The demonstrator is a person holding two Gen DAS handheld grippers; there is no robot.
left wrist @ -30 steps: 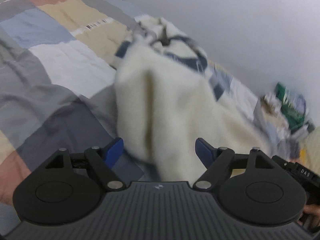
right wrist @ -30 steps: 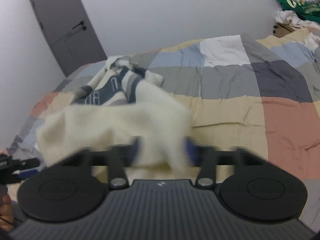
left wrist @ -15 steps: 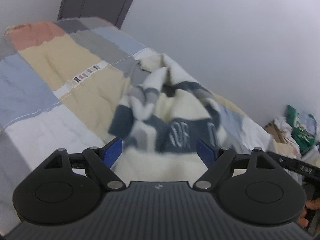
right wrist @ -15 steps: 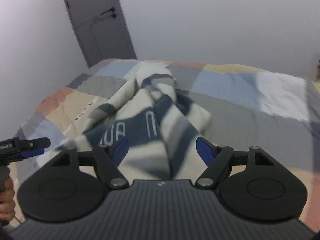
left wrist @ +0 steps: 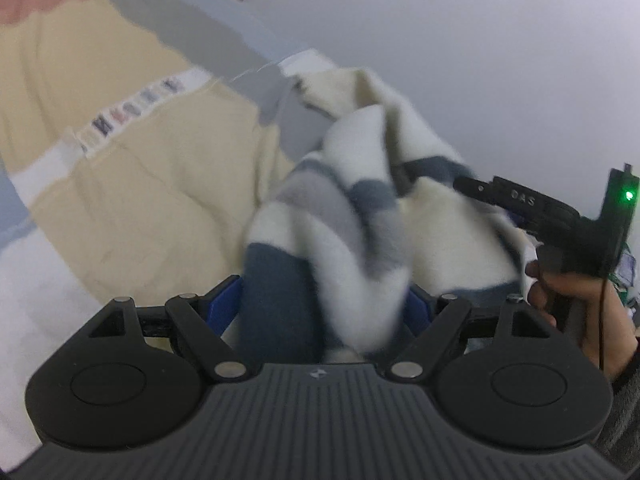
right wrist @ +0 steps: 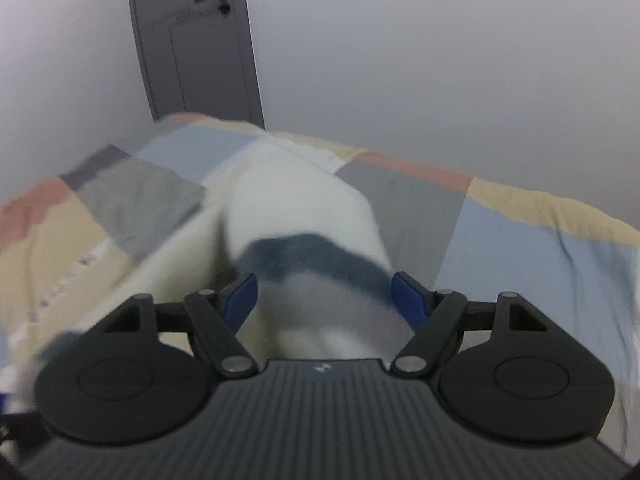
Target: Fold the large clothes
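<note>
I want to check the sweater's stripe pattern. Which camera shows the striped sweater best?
The left wrist view: the striped sweater shows cream, grey and navy bands in bunched folds on the patchwork quilt. The right wrist view shows only a blurred cream mound with one navy band.

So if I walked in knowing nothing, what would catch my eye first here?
Probably the fluffy cream sweater with navy and grey stripes, bunched up between the blue fingers of the left tool. It lies on a patchwork quilt of beige, grey, blue and salmon squares. Behind the bed, a grey door stands in the white wall.
</note>
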